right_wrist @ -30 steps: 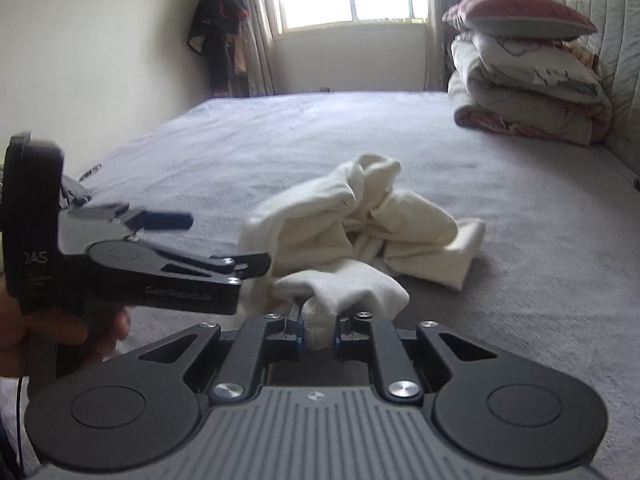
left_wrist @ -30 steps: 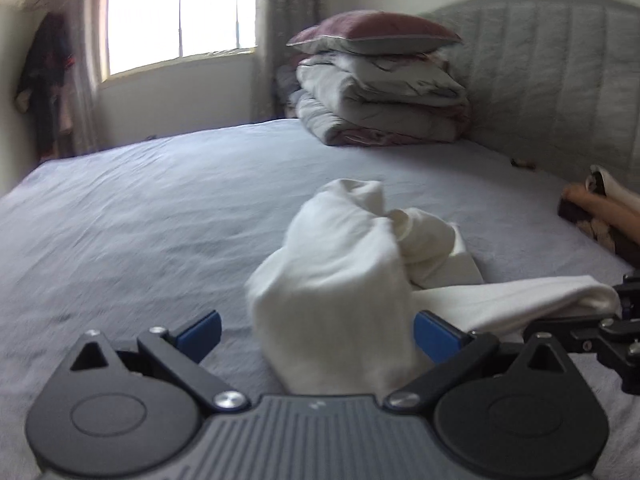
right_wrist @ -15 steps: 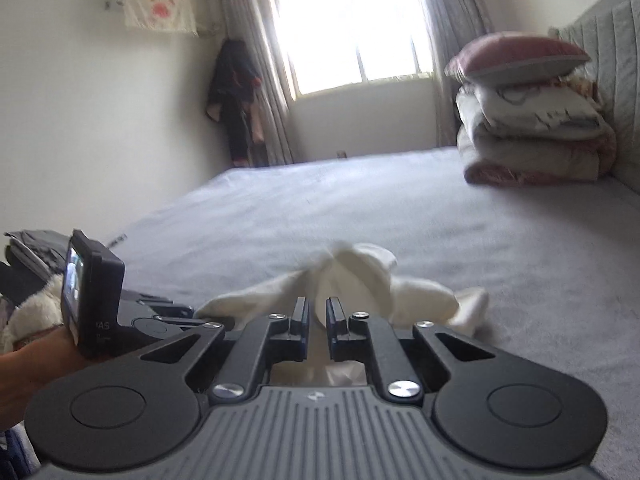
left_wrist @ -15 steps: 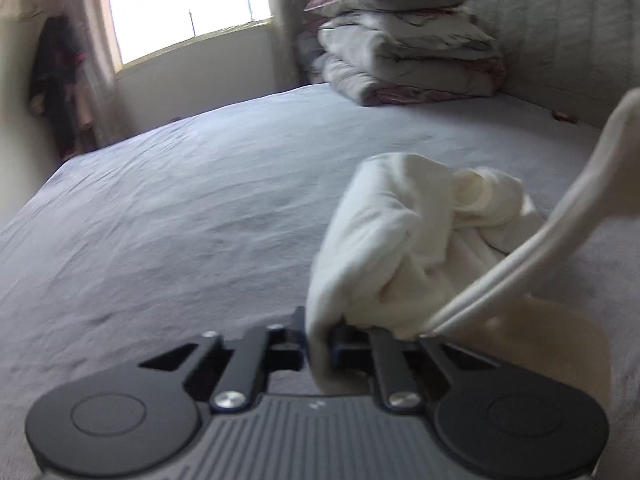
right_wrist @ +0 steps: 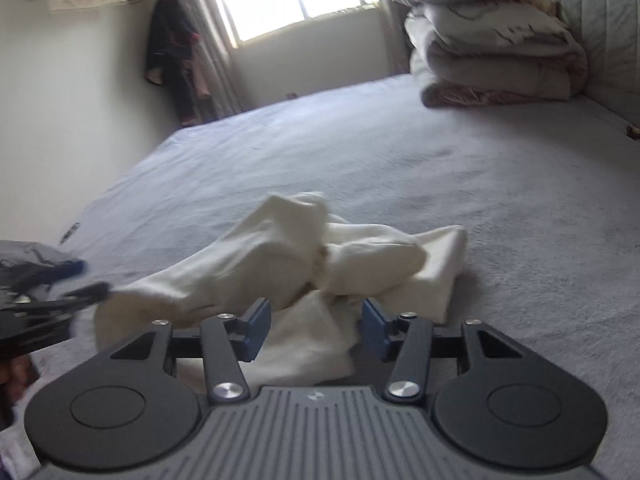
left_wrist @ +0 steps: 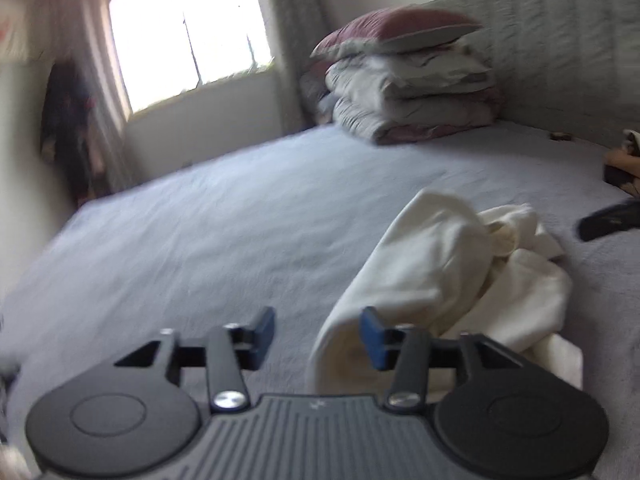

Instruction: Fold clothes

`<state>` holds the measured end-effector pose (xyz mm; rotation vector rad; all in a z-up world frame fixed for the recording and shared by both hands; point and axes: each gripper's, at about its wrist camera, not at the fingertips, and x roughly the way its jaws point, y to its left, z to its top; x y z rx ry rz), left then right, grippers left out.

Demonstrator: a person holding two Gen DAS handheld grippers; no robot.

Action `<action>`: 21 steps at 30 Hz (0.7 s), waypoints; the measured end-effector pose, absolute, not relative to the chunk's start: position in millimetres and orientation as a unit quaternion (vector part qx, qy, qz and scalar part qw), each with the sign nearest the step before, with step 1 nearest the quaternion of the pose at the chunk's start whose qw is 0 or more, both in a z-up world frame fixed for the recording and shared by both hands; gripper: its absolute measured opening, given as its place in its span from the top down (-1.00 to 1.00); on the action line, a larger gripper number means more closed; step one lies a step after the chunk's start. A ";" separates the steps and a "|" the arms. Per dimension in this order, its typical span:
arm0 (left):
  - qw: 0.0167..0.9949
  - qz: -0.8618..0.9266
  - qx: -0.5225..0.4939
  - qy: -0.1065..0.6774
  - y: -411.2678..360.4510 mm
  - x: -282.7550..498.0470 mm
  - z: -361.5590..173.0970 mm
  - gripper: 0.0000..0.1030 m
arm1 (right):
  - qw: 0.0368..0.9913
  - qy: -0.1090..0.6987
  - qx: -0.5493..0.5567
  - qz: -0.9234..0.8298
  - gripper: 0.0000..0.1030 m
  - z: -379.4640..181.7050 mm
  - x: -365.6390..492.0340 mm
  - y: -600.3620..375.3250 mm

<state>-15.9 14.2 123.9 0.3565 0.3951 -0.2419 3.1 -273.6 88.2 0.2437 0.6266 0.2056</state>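
Both grippers, left point(left_wrist: 318, 336) and right point(right_wrist: 316, 330), are opening off the cream garment point(right_wrist: 304, 272); no writing legible.

No words, brands or numbers are showing clearly enough to read. A small pale mark is sitting on each gripper's ribbed grey body, too tiny to make out.

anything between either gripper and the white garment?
Nothing visible. The white garment lies crumpled on the bed, right in front of both. Left gripper and right gripper are opening, cloth at their tips but not pinched. The bedding stack sits far off.
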 end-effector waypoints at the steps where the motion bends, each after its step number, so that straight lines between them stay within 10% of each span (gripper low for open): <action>1: 0.957 -0.125 0.194 0.178 8.1 -20.4 126.9 -0.40 | 0.939 0.315 0.105 0.090 -0.06 83.7 12.5 -278.3; 12: 0.909 -0.238 0.270 0.210 -68.8 -12.2 72.7 -0.26 | 0.934 0.352 0.039 0.042 -0.06 40.3 77.1 -300.6; 15: 0.902 -0.244 0.282 0.219 -80.6 -6.0 60.2 0.08 | 0.933 0.349 0.063 0.054 0.00 34.9 85.0 -305.7; 18: 0.902 -0.237 0.265 0.247 -80.6 8.7 54.5 1.00 | 0.934 0.341 0.085 0.060 0.52 30.3 87.7 -303.5; 21: 0.907 -0.240 0.220 0.267 -67.4 20.1 56.5 1.00 | 0.942 0.322 0.080 0.054 0.78 41.7 83.4 -302.1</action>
